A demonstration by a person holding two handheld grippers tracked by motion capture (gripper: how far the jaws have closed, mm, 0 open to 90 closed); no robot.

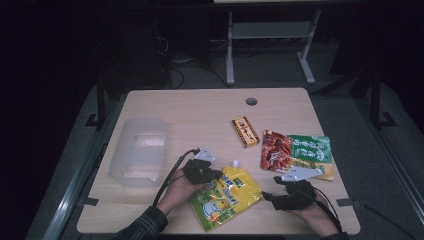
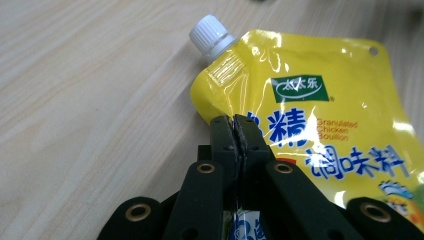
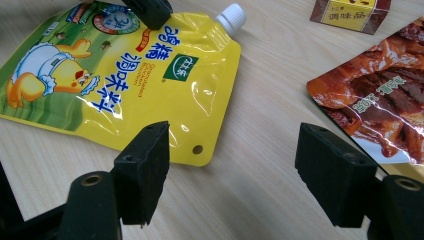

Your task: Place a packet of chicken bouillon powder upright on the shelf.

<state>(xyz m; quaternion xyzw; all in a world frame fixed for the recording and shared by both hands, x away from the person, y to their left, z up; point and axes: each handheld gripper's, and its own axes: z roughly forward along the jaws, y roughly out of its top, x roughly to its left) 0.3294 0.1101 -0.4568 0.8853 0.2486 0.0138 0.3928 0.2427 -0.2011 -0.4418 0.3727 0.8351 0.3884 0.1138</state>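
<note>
A yellow spouted pouch (image 1: 227, 197) with a chick picture and a white cap (image 2: 210, 32) lies flat near the table's front edge. My left gripper (image 2: 236, 125) is shut on the pouch's (image 2: 310, 100) edge just below the spout, and its jaws meet with the foil pinched between them. From above, that left gripper (image 1: 212, 175) sits at the pouch's upper left corner. My right gripper (image 3: 232, 150) stands open just off the pouch's (image 3: 150, 75) hole-punched corner, over bare wood, touching nothing. From above, the right gripper (image 1: 271, 188) lies to the right of the pouch.
A clear plastic tub (image 1: 140, 150) stands at the left. A small orange box (image 1: 245, 131) lies mid-table, with a red and green snack packet (image 1: 295, 150) at the right. That red packet (image 3: 380, 105) lies close beyond my right jaw. The table (image 1: 200, 110) has a cable hole (image 1: 251, 101) at the back.
</note>
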